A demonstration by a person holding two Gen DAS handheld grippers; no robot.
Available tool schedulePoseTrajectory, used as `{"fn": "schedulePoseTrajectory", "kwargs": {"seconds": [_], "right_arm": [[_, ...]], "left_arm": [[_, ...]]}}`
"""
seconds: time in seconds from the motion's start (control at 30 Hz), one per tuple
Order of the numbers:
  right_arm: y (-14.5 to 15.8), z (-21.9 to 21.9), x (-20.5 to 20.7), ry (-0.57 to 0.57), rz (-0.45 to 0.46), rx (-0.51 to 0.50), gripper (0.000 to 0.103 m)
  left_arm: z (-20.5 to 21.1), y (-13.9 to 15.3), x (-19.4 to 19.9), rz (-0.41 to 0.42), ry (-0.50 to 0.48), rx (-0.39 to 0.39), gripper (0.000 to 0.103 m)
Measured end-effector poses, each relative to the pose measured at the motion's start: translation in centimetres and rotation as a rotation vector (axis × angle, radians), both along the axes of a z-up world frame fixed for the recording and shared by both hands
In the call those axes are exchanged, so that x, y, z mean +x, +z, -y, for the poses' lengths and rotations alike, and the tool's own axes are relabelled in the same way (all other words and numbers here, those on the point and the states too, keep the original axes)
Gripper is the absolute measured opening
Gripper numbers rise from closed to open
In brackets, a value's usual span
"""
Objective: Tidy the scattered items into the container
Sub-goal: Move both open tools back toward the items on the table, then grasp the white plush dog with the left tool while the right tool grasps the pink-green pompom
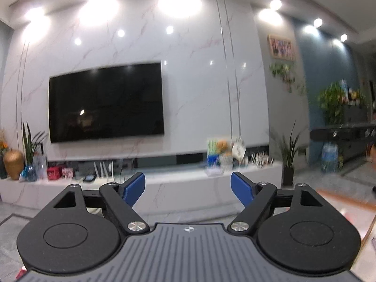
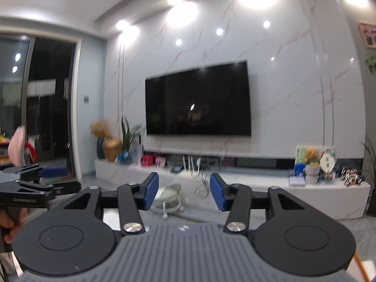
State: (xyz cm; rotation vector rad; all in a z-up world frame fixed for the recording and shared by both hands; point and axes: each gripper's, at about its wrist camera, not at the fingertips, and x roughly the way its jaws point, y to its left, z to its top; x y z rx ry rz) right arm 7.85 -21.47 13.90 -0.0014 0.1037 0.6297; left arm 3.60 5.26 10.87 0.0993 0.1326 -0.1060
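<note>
My left gripper (image 1: 188, 189) is open and empty, held up and pointed at the TV wall. My right gripper (image 2: 184, 191) is open and empty, also pointed at the TV wall. The left gripper (image 2: 50, 172) also shows at the left edge of the right wrist view, held in a hand. No scattered items and no container are in view in either frame.
A black TV (image 1: 105, 102) hangs on the marble wall above a long white TV bench (image 2: 235, 183) crowded with vases, plants, a router and ornaments. A round white stool (image 2: 168, 199) stands on the floor before the bench. A potted plant (image 1: 287, 159) stands at the bench's right end.
</note>
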Motion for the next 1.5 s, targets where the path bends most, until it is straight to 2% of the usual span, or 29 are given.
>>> {"fn": "schedulePoseTrajectory", "kwargs": {"seconds": [0.17, 0.27, 0.67, 0.87, 1.23, 1.5], "right_arm": [[-4.6, -2.8, 3.0, 0.012, -0.093, -0.093, 0.052], [-7.2, -4.2, 4.3, 0.018, -0.144, -0.144, 0.052], [-15.3, -8.0, 7.6, 0.031, -0.309, -0.312, 0.056], [-18.6, -9.3, 8.7, 0.046, -0.374, -0.379, 0.056], [-23.3, -9.9, 10.1, 0.018, -0.448, -0.469, 0.057], [-25.5, -9.5, 10.7, -0.019, -0.484, -0.52, 0.065]], "left_arm": [[-2.8, -5.3, 2.2, -0.119, 0.025, -0.02, 0.095], [-4.1, -7.5, 2.7, -0.191, 0.033, 0.0, 0.095], [-6.8, -14.3, 5.1, -0.383, -0.011, 0.071, 0.095], [-7.6, -17.4, 7.0, -0.457, -0.024, 0.056, 0.095], [-8.6, -19.2, 8.9, -0.466, -0.011, 0.073, 0.095], [-9.5, -19.8, 9.9, -0.475, 0.005, 0.062, 0.096]]}}
